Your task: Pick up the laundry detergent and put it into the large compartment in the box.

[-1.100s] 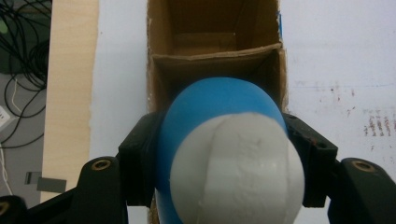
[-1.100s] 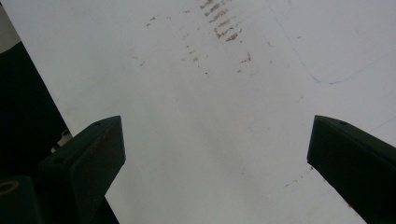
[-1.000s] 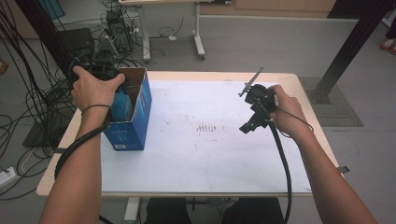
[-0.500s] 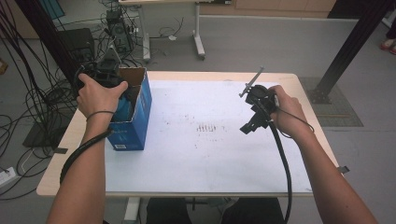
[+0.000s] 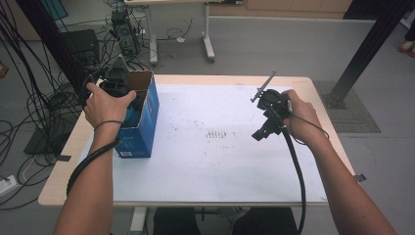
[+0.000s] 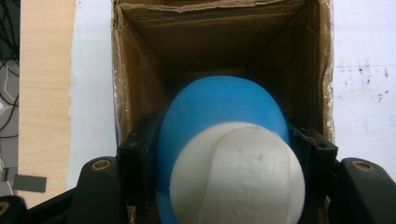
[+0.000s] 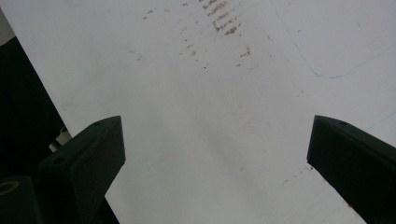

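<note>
My left gripper [image 6: 225, 137] is shut on a round blue object with a white cap [image 6: 219, 107], with a jaw pressed on each side of it. It points down into an open cardboard box [image 6: 140, 70], and the object sits inside the opening. In the high view the box is blue outside [image 5: 144, 125] and stands at the table's left, with my left gripper [image 5: 116, 84] over its top under the hand. My right gripper [image 5: 264, 128] hovers over the white mat [image 5: 205, 161] at the right. Its jaws [image 7: 215, 154] stand wide open with nothing between them.
The white mat [image 7: 210, 84] carries a patch of reddish marks [image 5: 219, 133] near its middle. The wooden table edge [image 5: 73, 142] shows left of the box. Cables and equipment [image 5: 122, 29] lie on the floor beyond the far left corner.
My left hand has sunk, bringing its gripper and the blue object lower into the box's opening. The right gripper has stayed where it was.
</note>
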A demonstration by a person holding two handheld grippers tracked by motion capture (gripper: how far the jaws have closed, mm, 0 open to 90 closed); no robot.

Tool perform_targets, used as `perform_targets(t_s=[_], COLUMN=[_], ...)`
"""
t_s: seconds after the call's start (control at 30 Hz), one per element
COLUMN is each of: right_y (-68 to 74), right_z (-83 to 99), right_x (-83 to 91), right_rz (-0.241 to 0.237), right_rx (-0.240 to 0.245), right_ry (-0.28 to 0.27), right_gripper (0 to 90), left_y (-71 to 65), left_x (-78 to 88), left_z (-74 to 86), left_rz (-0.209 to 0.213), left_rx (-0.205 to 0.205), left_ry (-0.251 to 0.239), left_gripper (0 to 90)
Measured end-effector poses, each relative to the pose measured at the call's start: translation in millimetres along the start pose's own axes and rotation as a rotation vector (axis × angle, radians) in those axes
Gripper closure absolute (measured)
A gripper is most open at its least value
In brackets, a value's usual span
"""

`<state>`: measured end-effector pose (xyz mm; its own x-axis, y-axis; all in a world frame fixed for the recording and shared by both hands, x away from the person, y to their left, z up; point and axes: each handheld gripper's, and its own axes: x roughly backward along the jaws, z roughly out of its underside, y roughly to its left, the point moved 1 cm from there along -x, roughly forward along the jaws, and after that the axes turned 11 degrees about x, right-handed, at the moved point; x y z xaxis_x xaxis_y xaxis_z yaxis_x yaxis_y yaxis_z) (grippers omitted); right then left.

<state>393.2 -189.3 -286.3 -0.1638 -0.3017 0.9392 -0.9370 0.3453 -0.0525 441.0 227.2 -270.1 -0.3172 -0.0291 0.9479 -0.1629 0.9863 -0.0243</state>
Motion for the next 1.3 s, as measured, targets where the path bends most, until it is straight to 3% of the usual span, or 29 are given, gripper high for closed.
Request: perform_targets(t_s=[1.3], right_y=[-1.8], right_z=[0.7], right_x=[-4.1], right_rz=[-0.006], right_rx=[-0.001], right_ry=[0.001], right_gripper=[4.1], left_y=[-2.9], left_x=[-11.0], left_z=[2.0], left_rz=[-0.015], left_rx=[-0.01], left_ry=[0.018], left_gripper=[37.5])
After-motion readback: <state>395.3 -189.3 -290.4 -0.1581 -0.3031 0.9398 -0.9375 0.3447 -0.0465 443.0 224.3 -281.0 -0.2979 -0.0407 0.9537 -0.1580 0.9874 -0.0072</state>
